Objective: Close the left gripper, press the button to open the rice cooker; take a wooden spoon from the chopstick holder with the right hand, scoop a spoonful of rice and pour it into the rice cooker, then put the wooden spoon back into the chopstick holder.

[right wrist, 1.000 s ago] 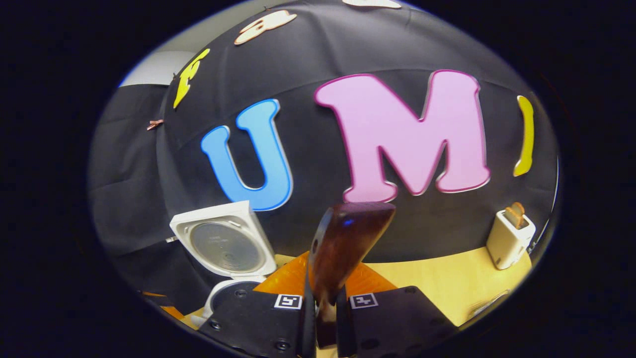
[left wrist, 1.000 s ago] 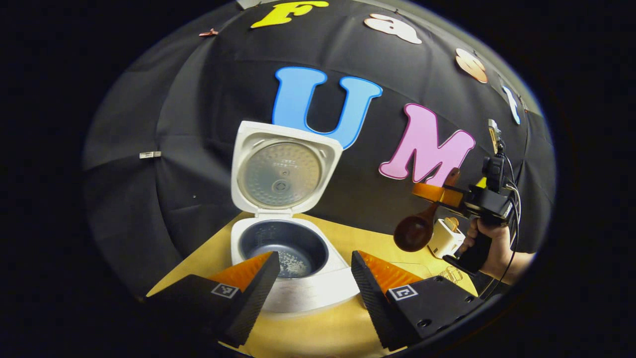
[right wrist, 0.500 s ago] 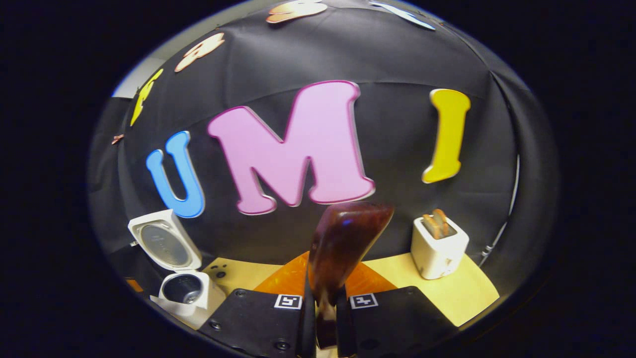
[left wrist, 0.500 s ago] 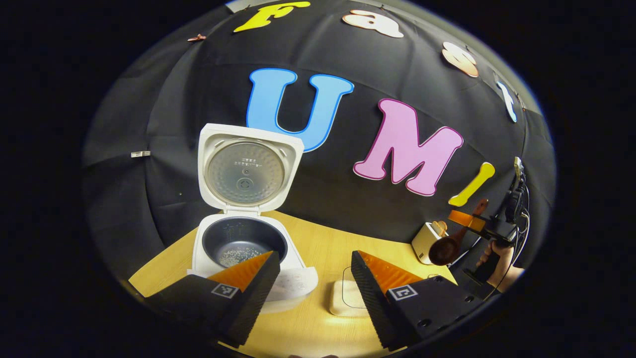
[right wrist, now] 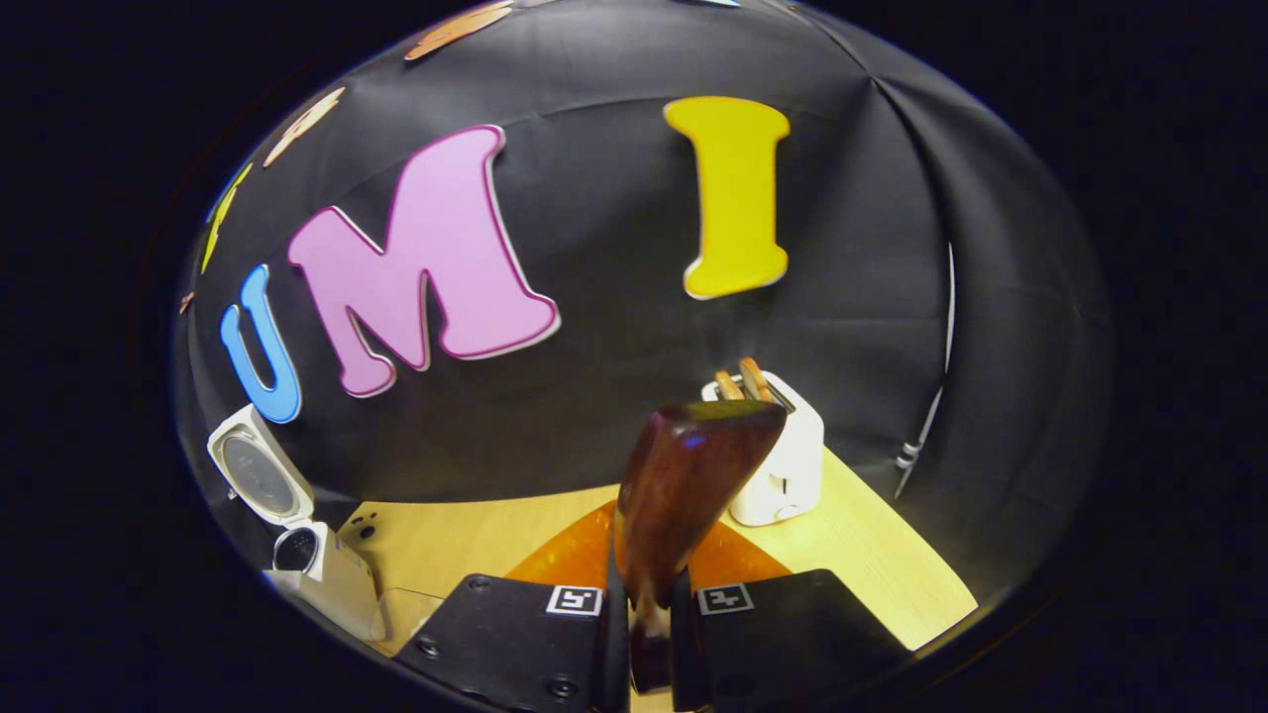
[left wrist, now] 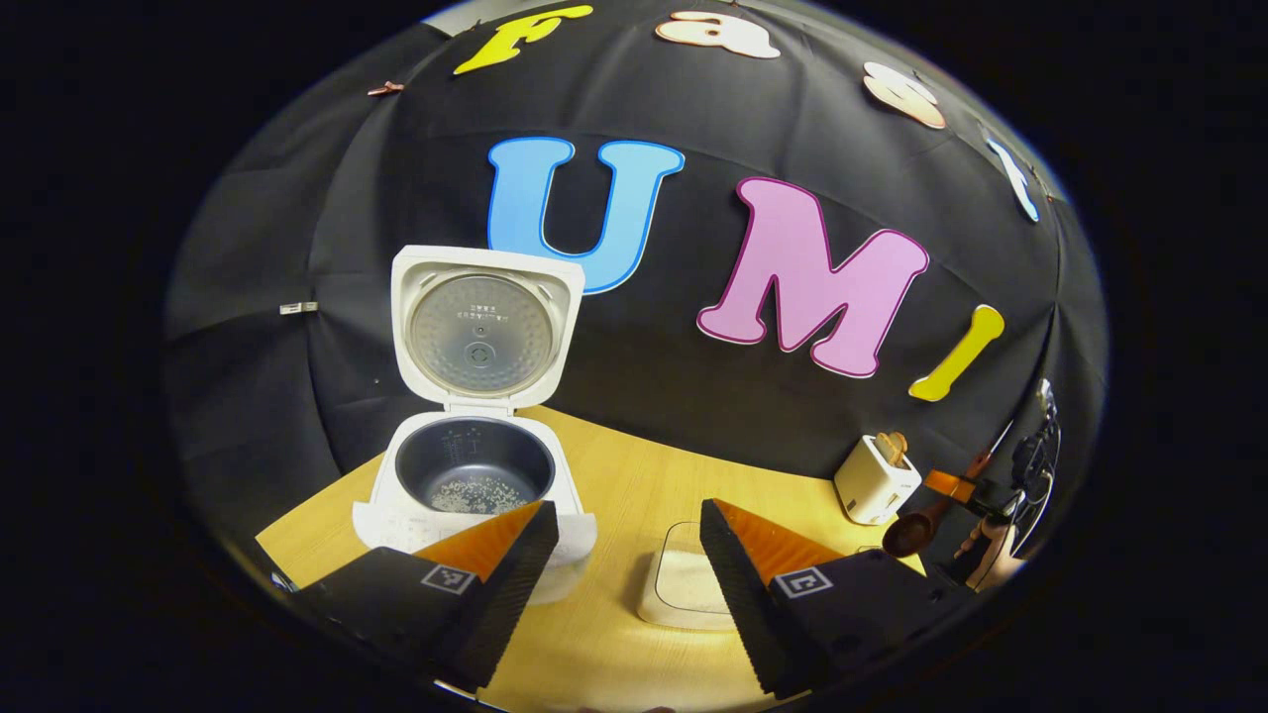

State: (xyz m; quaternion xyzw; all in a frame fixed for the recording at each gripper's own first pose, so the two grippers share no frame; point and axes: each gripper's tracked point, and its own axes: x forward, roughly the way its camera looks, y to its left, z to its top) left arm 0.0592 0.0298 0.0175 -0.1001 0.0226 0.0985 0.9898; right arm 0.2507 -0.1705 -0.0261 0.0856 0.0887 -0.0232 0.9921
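The white rice cooker stands open on the left of the wooden table, lid upright, with some rice in its dark pot. My left gripper is open in front of it, holding nothing. A white dish of rice lies between its fingers, farther off. At the far right my right gripper is shut on the dark wooden spoon, bowl hanging low. In the right gripper view the spoon rises from the right gripper, in front of a white holder with wooden pieces sticking out.
The white holder stands at the table's back right, near the cloth wall. A hand holds the right gripper. The rice cooker sits far to the left in the right gripper view. Bare tabletop lies between cooker and holder.
The right gripper has carried the spoon to the right, away from the cooker and nearer the white holder. The left gripper has drawn back, and the rice dish has come into its view.
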